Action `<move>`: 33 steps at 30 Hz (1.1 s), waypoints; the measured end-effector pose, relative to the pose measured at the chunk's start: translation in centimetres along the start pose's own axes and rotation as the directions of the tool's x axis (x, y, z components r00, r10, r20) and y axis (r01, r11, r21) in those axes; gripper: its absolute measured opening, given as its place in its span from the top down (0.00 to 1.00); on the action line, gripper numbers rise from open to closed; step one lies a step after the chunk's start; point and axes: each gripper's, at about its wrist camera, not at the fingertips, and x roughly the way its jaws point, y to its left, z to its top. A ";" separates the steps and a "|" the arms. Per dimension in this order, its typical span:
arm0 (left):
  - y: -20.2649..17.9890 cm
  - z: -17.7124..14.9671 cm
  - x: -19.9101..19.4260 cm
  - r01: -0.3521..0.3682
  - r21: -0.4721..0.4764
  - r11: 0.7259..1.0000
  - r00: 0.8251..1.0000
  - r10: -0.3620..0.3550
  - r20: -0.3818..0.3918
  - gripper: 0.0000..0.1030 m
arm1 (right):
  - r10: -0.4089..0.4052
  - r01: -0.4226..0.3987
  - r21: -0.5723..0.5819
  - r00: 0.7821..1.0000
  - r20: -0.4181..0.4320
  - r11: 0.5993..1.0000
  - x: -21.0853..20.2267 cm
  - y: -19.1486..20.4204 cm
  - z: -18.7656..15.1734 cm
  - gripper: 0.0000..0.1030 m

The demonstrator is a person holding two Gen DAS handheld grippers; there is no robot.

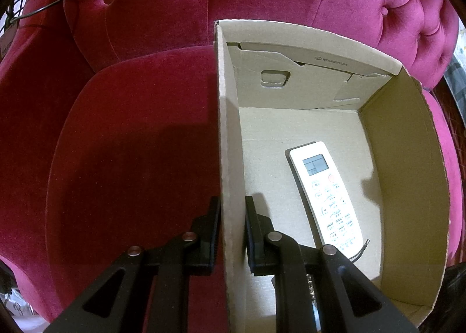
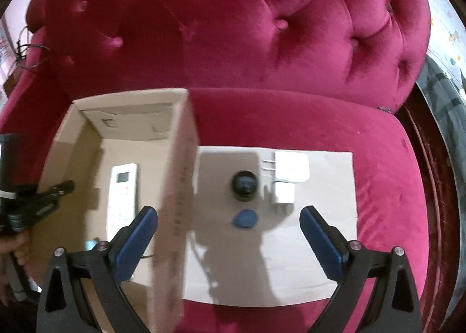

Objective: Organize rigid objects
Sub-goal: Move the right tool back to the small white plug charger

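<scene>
The left tongs [image 1: 231,231] are pressed together on the left wall of the open brown cardboard box [image 1: 230,158], which stands on the seat of the crimson tufted velvet sofa [image 1: 131,143]. A white rectangular remote control [image 1: 326,193] already lies flat on the box floor. The right tongs [image 2: 228,225] stand spread wide and empty, hanging over the flat sheet of pale cardboard [image 2: 320,231] beside the box's right wall.

On that sheet wait a small black dome-shaped object [image 2: 244,184], a blue teardrop-shaped plastic tag [image 2: 245,219] and two white plug adapters [image 2: 291,171], all close together, the adapters touching or nearly so.

The likely trouble is crowding: closing on one piece could nudge its neighbour, and the thin tag lies flat, so the pads may slide over it. The soft cushion may let the sheet tilt under pressure. The box's tall right wall stands just beside the tongs' left finger [image 2: 137,242] and must be cleared on the way in. Open sheet lies toward its front and right edges.
</scene>
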 end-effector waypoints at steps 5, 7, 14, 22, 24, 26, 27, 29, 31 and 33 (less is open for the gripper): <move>-0.2 0.0 -0.1 -0.002 0.004 1.000 1.000 0.002 -0.001 0.84 | -0.015 0.015 0.026 0.999 -0.033 1.000 2.3 -2.3 -0.4 0.03; -0.2 0.0 -0.1 -0.004 0.006 1.000 1.000 0.004 0.000 0.84 | -0.006 0.008 0.042 0.999 -0.038 0.999 3.1 -3.2 -0.5 0.03; -0.2 0.0 0.0 0.000 0.004 1.000 1.000 0.000 -0.002 0.84 | -0.028 0.032 0.074 0.998 -0.054 0.997 6.3 -5.9 -0.7 0.03; -0.2 0.1 0.0 -0.005 0.011 1.000 1.000 0.005 -0.003 0.84 | -0.041 0.047 0.075 0.996 -0.073 0.996 9.3 -7.4 -0.3 0.04; -0.3 0.1 0.0 -0.006 0.009 1.000 1.000 0.006 -0.005 0.84 | -0.046 0.052 0.075 0.996 -0.079 0.996 9.8 -7.8 -0.3 0.04; -0.3 0.1 0.1 -0.004 0.008 1.000 1.000 0.005 -0.006 0.84 | -0.048 0.054 0.076 0.995 -0.085 0.996 10.3 -7.8 -0.2 0.04; -0.3 0.1 0.1 -0.003 0.007 1.000 1.000 0.003 -0.006 0.84 | -0.050 0.057 0.076 0.995 -0.089 0.995 10.6 -7.9 -0.2 0.04; -0.3 0.1 0.0 -0.003 0.008 1.000 1.000 0.003 -0.005 0.84 | -0.055 0.062 0.070 0.994 -0.094 0.996 11.0 -7.9 -0.2 0.06; -0.3 0.1 0.1 -0.003 0.008 1.000 1.000 0.003 -0.006 0.84 | -0.050 0.057 0.066 0.994 -0.098 0.996 11.3 -7.8 -0.1 0.11; -0.3 0.1 0.1 -0.001 0.007 1.000 1.000 0.001 -0.006 0.84 | -0.047 0.054 0.065 0.994 -0.103 0.996 11.6 -7.8 0.0 0.13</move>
